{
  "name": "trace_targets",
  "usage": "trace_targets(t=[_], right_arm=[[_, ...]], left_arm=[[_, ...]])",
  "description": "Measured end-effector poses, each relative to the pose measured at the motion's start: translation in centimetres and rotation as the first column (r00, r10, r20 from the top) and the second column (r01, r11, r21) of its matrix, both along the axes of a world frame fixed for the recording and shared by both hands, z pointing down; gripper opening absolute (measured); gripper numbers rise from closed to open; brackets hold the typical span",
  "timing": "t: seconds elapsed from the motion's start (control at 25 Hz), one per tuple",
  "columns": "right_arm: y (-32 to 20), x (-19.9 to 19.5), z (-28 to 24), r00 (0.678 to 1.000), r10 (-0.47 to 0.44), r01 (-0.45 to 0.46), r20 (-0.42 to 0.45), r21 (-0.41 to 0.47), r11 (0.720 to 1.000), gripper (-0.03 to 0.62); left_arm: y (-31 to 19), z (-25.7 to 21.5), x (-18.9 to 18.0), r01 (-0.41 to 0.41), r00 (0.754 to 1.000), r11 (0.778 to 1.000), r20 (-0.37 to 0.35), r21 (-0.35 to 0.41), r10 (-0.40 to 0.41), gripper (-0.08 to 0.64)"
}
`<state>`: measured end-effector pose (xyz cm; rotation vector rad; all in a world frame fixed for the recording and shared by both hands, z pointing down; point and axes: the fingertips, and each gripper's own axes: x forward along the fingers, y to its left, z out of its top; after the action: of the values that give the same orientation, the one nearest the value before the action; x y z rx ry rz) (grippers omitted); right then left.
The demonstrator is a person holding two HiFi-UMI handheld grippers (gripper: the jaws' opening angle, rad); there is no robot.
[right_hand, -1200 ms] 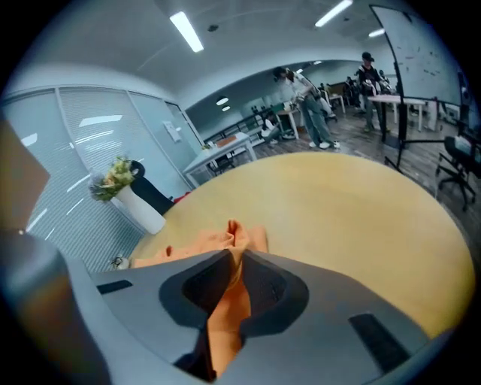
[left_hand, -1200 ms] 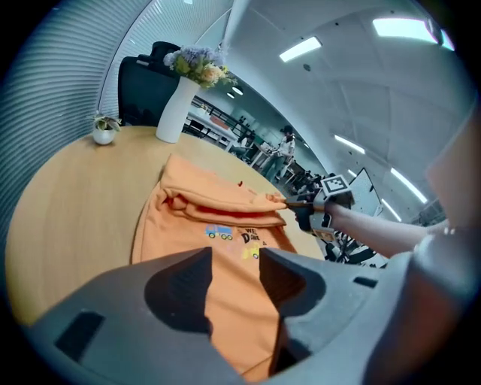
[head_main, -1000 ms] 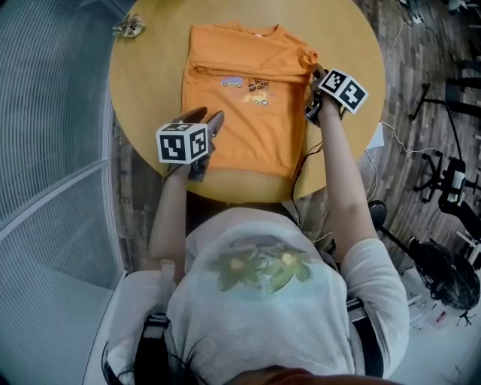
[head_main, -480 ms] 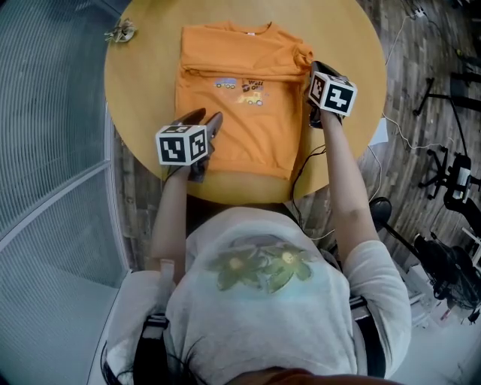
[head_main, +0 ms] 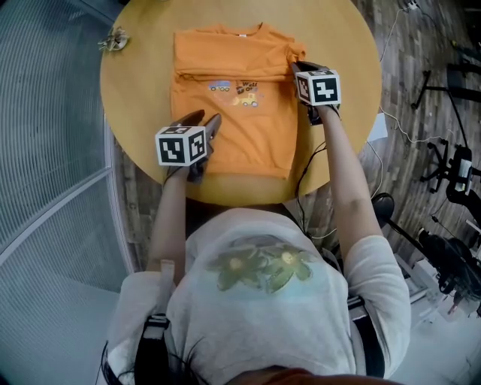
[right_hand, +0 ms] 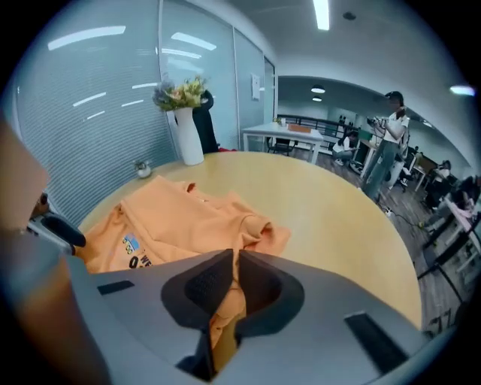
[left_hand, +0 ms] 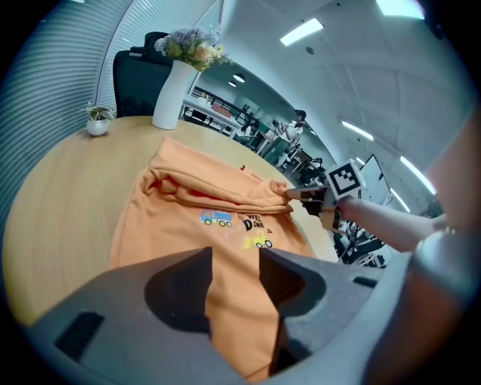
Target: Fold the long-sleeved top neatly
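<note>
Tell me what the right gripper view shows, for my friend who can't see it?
The right claw, whose jaws have just been closing, pinches a fold of the orange top, which lies bunched on a round wooden table. A white vase of flowers stands at the far edge.

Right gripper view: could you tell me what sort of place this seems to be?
Probably an open-plan office: rows of desks, a glass partition with blinds, ceiling strip lights.
</note>
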<state>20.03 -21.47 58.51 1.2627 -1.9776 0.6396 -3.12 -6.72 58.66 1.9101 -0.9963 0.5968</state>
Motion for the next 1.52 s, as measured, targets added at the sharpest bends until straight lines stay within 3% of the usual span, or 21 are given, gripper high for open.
trace_targets(t=[0.16,0.36,0.48,0.64,0.72,0.8,0.88,0.96,1.08,1.16,1.32,1.52], right_arm=[[1.4,3.3,-1.2,0.988,0.135,-0.138,0.069,0.038,0.990,0.035],[4.0,6.9,3.3,0.982,0.188,-0.190,-0.027,-0.092,0.977,0.037],[3.8,7.0,1.6,0.971,0.236,-0.236,-0.030,-0.028,0.971,0.040],[1.0,3.5,-3.2,0.985,0.165,-0.170,0.041,0.187,0.968,0.040],[0.0,1.5,-2.6,0.991,0.112,-0.122,0.075,0.160,0.979,0.038],[-0.2,0.9,0.4,0.995,0.093,-0.095,0.025,0.061,0.994,0.040],[0.1,1.4,3.4,0.994,0.079,-0.079,-0.074,0.011,0.997,0.045],[0.2,1.7,4.1,0.990,0.070,-0.065,-0.124,0.048,0.997,0.046],[0.0,1.4,3.9,0.980,0.052,-0.040,-0.192,0.062,0.997,0.046],[-0.1,1.3,4.1,0.963,0.005,0.005,-0.269,0.039,0.999,0.046],[1.2,1.9,4.5,0.930,-0.031,0.016,-0.366,-0.043,0.999,0.044],[6.5,3.2,4.8,0.930,0.031,-0.096,-0.366,-0.162,0.982,0.038]], left_arm=[[-0.4,-0.3,-0.3,0.005,1.000,1.000,-0.002,0.011,-0.005,0.178],[-0.2,-0.1,-0.9,0.006,1.000,1.000,0.015,0.009,-0.006,0.178],[0.2,-0.1,-1.2,0.006,0.999,1.000,0.034,0.009,-0.006,0.178],[1.0,0.3,-1.7,0.007,0.998,1.000,0.059,0.004,-0.008,0.178],[1.5,0.7,-1.8,-0.003,0.997,1.000,0.079,-0.008,0.004,0.178],[2.9,1.6,-1.6,-0.046,0.991,0.996,0.122,-0.072,0.054,0.178],[5.5,3.0,-1.3,-0.109,0.973,0.978,0.182,-0.175,0.141,0.178],[7.9,4.5,-1.5,-0.151,0.945,0.959,0.250,-0.239,0.211,0.178],[8.4,5.8,-4.3,-0.151,0.886,0.965,0.403,-0.212,0.227,0.176],[7.8,6.2,-5.8,-0.142,0.861,0.972,0.462,-0.188,0.215,0.176],[6.4,7.0,-8.5,-0.122,0.854,0.976,0.481,-0.183,0.197,0.176],[2.2,7.1,-11.9,-0.134,0.841,0.969,0.494,-0.207,0.221,0.183]])
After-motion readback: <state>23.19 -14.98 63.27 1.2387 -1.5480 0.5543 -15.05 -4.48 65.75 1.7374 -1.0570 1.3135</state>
